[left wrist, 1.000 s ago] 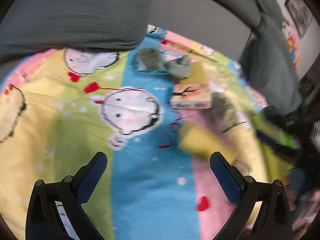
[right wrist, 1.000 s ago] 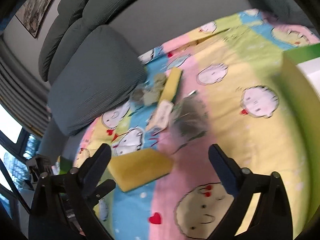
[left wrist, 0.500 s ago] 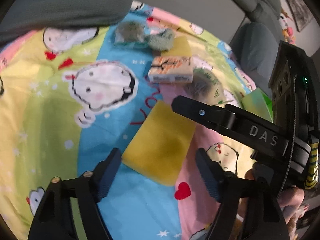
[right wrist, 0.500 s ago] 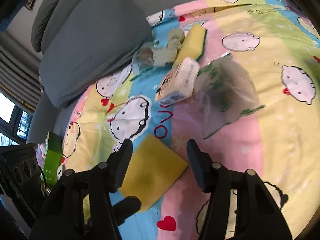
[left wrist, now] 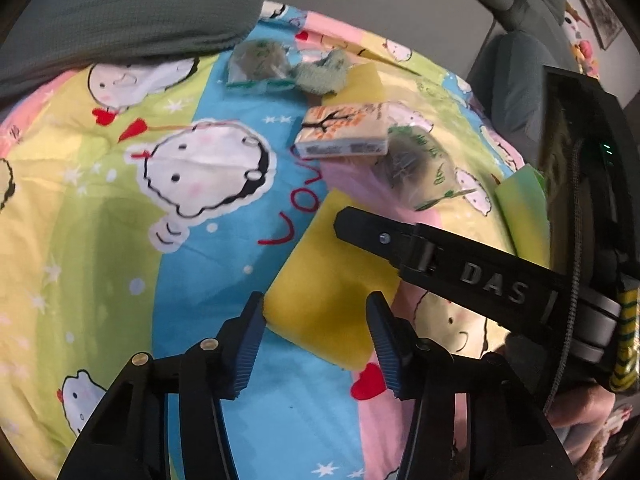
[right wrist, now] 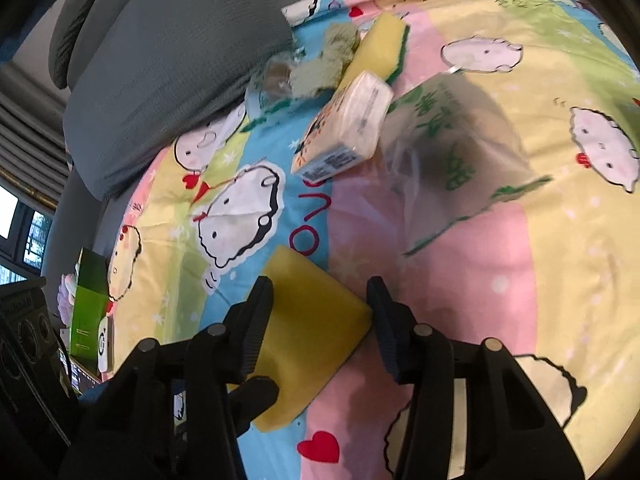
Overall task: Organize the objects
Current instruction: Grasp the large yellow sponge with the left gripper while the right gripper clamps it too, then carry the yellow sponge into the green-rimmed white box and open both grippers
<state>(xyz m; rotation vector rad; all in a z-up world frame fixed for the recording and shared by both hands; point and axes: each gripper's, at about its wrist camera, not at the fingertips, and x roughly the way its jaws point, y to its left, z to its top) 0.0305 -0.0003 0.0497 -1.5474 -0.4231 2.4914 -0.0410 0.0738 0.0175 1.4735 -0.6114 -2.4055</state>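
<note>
- The left claw [left wrist: 316, 332] has just been narrowing; its ribbed blue pads [left wrist: 251, 340] now flank one end of a flat yellow sponge [left wrist: 332, 280], the left pad touching the sponge's edge, the right one seemingly just off it.
- The right claw [right wrist: 320, 312] has also just been closing, and its black ribbed pads sit against both sides of the same yellow sponge [right wrist: 308, 312], clamped on its other end.
- The sponge is a soft rectangular slab lying flat on a cartoon-printed bedsheet [left wrist: 192, 240] striped in blue, pink, yellow and green.
- Farther up the bed lie a boxy tissue pack [left wrist: 344, 132], a crinkled clear plastic bag [right wrist: 452, 152] with green print, and a second yellow sponge [right wrist: 380, 48] with a green scouring layer.
- Beside that sponge sits a fuzzy green cloth [right wrist: 324, 68] and a small clear packet [left wrist: 256, 64].
- A ribbed grey cushion [right wrist: 168, 60] rests at the bed's far corner.
</note>
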